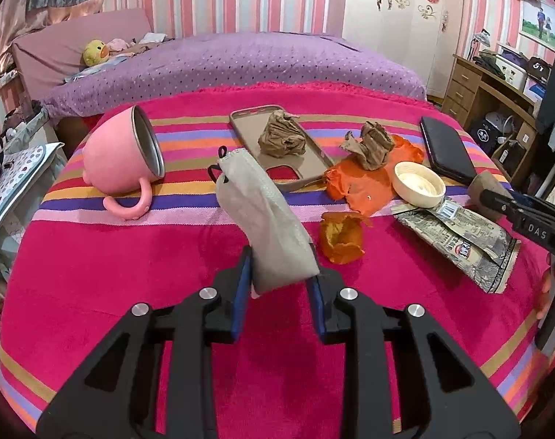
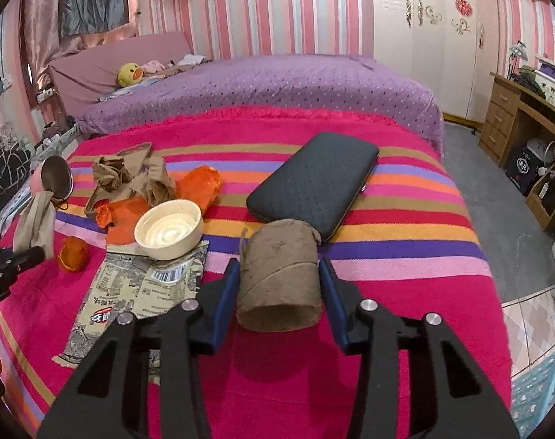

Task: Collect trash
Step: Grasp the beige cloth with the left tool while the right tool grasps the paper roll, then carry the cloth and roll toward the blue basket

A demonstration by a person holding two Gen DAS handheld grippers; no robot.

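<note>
My left gripper (image 1: 281, 274) is shut on the lower end of a grey face mask (image 1: 263, 212) with black ear loops, which sticks up above the striped pink blanket (image 1: 131, 274). My right gripper (image 2: 279, 276) is shut on a brown cardboard tube (image 2: 277, 278), its blue pads against both sides, and the tube casts a shadow on the blanket below. Loose on the blanket lie two brown paper crumples (image 1: 283, 135) (image 1: 374, 142), an orange wrapper (image 1: 365, 183), an orange crumple (image 1: 341, 237) and a printed snack packet (image 1: 468, 237).
A pink mug (image 1: 123, 153) lies on its side at the left. A beige phone case (image 1: 248, 128) sits under one crumple. A cream bowl (image 2: 169, 228) rests on the packet, and a black wallet (image 2: 314, 179) lies beyond the tube. A wooden desk (image 2: 515, 117) stands right.
</note>
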